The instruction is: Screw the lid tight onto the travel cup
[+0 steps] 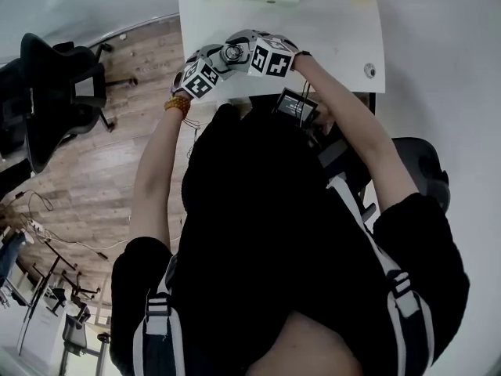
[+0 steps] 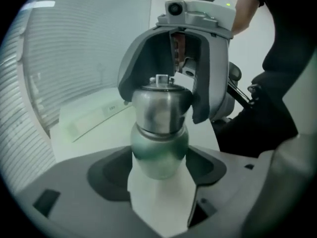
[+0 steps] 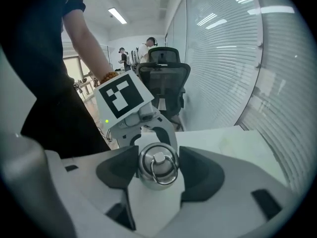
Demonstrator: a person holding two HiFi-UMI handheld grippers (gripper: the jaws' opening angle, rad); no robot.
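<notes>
Above the edge of the white table (image 1: 337, 37), at twelve o'clock from you, the travel cup (image 2: 159, 150) sits clamped in your left gripper (image 2: 158, 171). Your right gripper (image 3: 158, 173) pinches its steel lid (image 3: 157, 163); line both up and twist clockwise until firm.

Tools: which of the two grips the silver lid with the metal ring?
The right tool: its jaws clamp the lid. The left tool instead holds the green cup below it.

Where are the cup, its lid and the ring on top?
cup (image 2: 159, 150), left gripper view, green body
lid (image 2: 161, 105), left gripper view, steel side
ring (image 3: 163, 181), right gripper view, lower loop
</notes>
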